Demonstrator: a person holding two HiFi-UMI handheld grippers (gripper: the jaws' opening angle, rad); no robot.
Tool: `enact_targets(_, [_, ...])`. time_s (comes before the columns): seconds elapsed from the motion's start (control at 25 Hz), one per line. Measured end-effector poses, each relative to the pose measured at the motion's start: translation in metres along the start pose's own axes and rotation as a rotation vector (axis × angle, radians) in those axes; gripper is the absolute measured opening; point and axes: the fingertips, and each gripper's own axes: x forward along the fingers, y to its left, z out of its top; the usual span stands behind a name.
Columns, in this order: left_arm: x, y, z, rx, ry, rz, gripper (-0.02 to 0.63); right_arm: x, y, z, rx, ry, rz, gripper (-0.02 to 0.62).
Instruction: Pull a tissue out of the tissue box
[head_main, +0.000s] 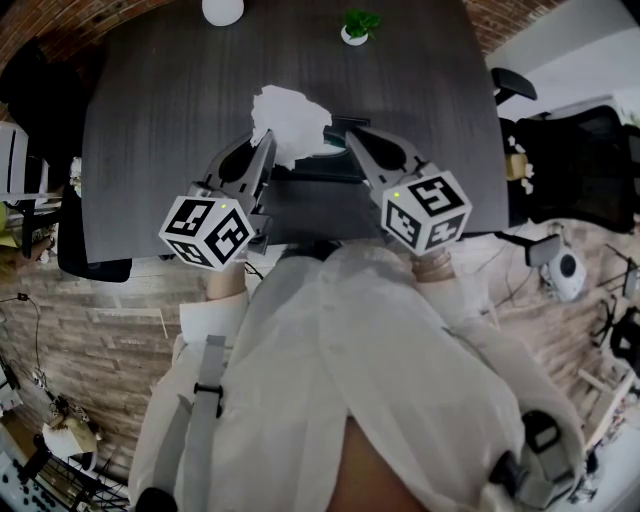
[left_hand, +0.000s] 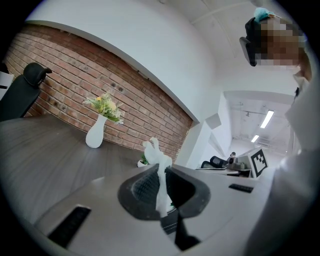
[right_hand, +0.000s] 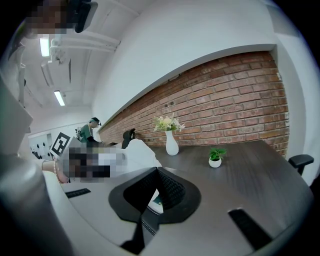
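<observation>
Dark wood-grain table (head_main: 150, 150) fills the head view, with brick wall (head_main: 60, 25) at its far corners, a white vase (head_main: 222, 10) and a small potted plant (head_main: 357, 25) by the far edge, and a black office chair (head_main: 590, 160) off to the right. The left gripper (head_main: 268, 140) and right gripper (head_main: 352, 135) both reach toward the middle of the table. The tissue (head_main: 290, 120) is pinched at the left gripper's tip and fans out crumpled toward the far side. The dark tissue box (head_main: 325, 168) lies flat between the two grippers, just under the tissue. The only print is the black-and-white square markers on each cube (head_main: 205, 232).

From the left gripper view, the left gripper (left_hand: 161, 172) has its jaws pressed on the tissue (left_hand: 159, 160). Its long axis runs upright along the seam between the pads, with a crumpled end poking out past the tips and a thin tail hanging below. Beyond stand the vase (left_hand: 95, 135), holding flowers, and the brick wall (left_hand: 75, 75).

From the right gripper view, the right gripper (right_hand: 157, 172) has its jaws pressed together at the tip. A pale and teal patch shows in the gap beneath, too little to name. The tissue (right_hand: 139, 152) rises just beyond to the left, and the vase (right_hand: 171, 142) and potted plant (right_hand: 215, 157) stand on the table (right_hand: 260, 175) before the brick wall (right_hand: 225, 100).
</observation>
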Motion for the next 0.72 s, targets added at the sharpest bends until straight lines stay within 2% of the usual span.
enact_targets(0.72, [0.0005,-0.0016,0.0014,-0.001,-0.003,0.001,0.009,-0.0003,-0.0008,-0.0017,-0.007,0.01,-0.001,0.005])
